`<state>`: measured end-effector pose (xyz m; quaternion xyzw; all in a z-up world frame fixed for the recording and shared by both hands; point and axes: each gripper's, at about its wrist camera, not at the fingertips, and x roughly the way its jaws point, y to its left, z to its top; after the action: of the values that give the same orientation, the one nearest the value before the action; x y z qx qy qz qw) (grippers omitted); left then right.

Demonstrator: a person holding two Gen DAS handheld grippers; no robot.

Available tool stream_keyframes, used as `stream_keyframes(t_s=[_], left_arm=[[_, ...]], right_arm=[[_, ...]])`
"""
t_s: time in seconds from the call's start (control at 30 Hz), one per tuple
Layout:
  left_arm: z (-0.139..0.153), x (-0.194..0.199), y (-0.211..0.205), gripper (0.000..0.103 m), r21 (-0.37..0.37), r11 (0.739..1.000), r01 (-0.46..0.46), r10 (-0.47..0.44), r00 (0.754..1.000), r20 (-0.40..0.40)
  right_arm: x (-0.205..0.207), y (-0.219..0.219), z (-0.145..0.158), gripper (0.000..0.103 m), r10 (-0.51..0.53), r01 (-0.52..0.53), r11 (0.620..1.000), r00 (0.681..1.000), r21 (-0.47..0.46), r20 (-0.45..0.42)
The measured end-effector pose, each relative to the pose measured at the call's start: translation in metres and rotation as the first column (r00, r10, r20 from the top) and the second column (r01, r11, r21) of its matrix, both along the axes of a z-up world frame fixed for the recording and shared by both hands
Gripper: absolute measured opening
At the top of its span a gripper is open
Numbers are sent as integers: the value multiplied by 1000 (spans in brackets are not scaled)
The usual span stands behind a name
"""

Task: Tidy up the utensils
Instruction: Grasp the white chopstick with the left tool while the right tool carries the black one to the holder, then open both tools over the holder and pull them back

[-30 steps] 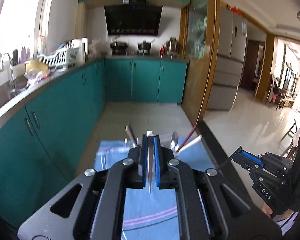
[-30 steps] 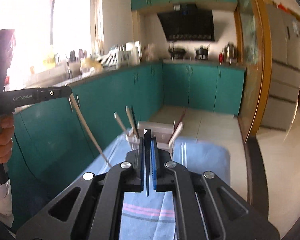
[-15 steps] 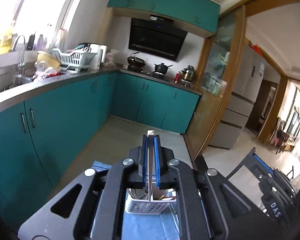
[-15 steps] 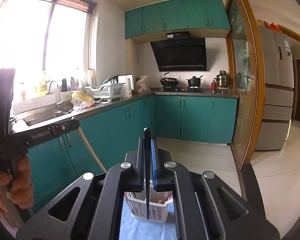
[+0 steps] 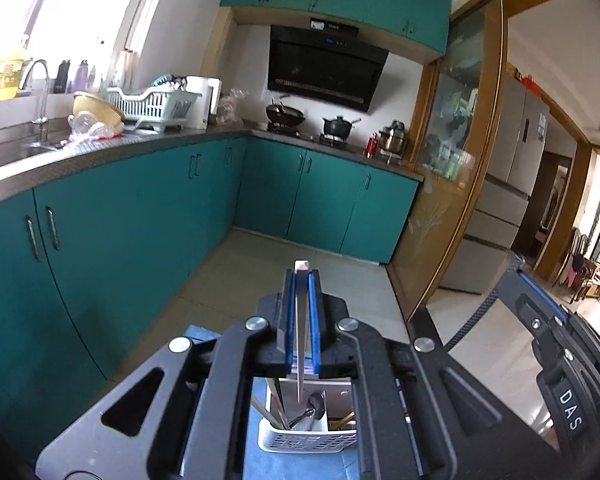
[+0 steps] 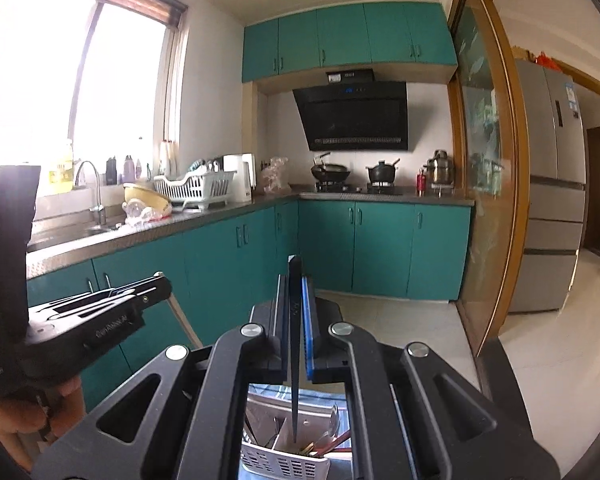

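Observation:
My left gripper (image 5: 301, 276) is shut on a pale chopstick (image 5: 299, 344) that hangs point down over a white utensil basket (image 5: 306, 442). My right gripper (image 6: 296, 276) is shut on a black chopstick (image 6: 294, 360), point down over the same basket (image 6: 284, 462). The basket holds several spoons and chopsticks and stands on a blue cloth (image 5: 260, 456). The left gripper also shows in the right wrist view (image 6: 156, 286), with its chopstick slanting down. The right gripper's body shows in the left wrist view (image 5: 548, 320).
Teal kitchen cabinets (image 5: 140, 208) run along the left and back under a steel counter with a sink (image 5: 40, 144) and a dish rack (image 5: 152, 104). A stove with pots (image 5: 312, 120) is at the back. A glass sliding door (image 5: 452, 184) and a fridge (image 5: 516, 176) stand to the right.
Both grippers have risen and tilted up while holding their chopsticks. The basket has dropped from mid-frame to the bottom of both views, and the chopstick tips now hang over it.

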<state>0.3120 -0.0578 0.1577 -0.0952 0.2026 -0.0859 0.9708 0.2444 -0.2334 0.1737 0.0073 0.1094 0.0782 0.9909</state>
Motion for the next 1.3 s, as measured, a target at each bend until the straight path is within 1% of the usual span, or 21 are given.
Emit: stream_keyframes(t_s=[0.13, 0.33, 0.63, 0.87, 0.9, 0.93, 0.97, 1.0, 1.03, 1.07, 1.1, 1.13, 1.17, 1.2, 1.23, 1.27, 1.3], left_arm=[[-21, 16, -6, 6, 4, 1000, 4, -4, 1000, -30], [-38, 25, -12, 6, 40, 999, 8, -7, 999, -34], [-70, 18, -26, 6, 114, 993, 23, -22, 1000, -14], [-88, 19, -27, 7, 119, 992, 31, -26, 999, -47], [-89, 19, -27, 13, 120, 992, 32, -27, 998, -49], [-89, 17, -27, 24, 122, 992, 33, -27, 998, -51], [-89, 15, -27, 28, 124, 992, 31, -25, 999, -48], [-88, 12, -26, 34, 126, 992, 29, -24, 999, -41], [-87, 9, -25, 40, 127, 991, 33, -28, 999, -37], [-87, 6, -26, 44, 129, 991, 37, -33, 999, -34], [-85, 3, -25, 54, 132, 990, 40, -36, 999, -27], [-84, -4, -24, 64, 139, 990, 35, -33, 999, -16], [-83, -11, -23, 67, 146, 989, 29, -29, 1000, -2], [-82, -20, -22, 72, 153, 988, 27, -30, 999, 15], [-80, -27, -21, 78, 160, 987, 26, -31, 999, 30], [-80, -36, -20, 81, 172, 985, 21, -29, 998, 47], [-80, -46, -19, 85, 189, 982, 13, -25, 998, 63]], right_arm=[[12, -2, -16, 7, 3, -3, 1000, 1000, 14, -19], [26, -8, -29, 7, 14, -12, 999, 1000, 50, -28], [44, -5, -67, 7, 8, -5, 999, 996, 34, -88], [50, -5, -86, 7, -7, 9, 1000, 990, 13, -141], [49, -5, -87, 8, -12, 13, 1000, 990, 9, -143], [47, -5, -87, 16, -20, 21, 1000, 990, 4, -142], [45, -6, -87, 22, -24, 25, 1000, 990, 5, -136], [40, -6, -85, 35, -29, 30, 1000, 992, 7, -124], [37, -7, -84, 42, -31, 33, 999, 993, 9, -116], [30, -7, -81, 44, -32, 34, 999, 994, 12, -100], [24, -7, -78, 50, -31, 33, 999, 996, 11, -88], [17, -7, -76, 62, -33, 34, 999, 997, 7, -77], [7, -6, -73, 68, -42, 42, 999, 998, 0, -56], [-2, -7, -71, 77, -47, 47, 999, 998, -2, -37], [-11, -8, -68, 84, -47, 47, 999, 999, -3, -19], [-26, -8, -65, 88, -43, 43, 999, 999, -7, 8], [-35, -9, -64, 96, -43, 43, 999, 999, -10, 24]])
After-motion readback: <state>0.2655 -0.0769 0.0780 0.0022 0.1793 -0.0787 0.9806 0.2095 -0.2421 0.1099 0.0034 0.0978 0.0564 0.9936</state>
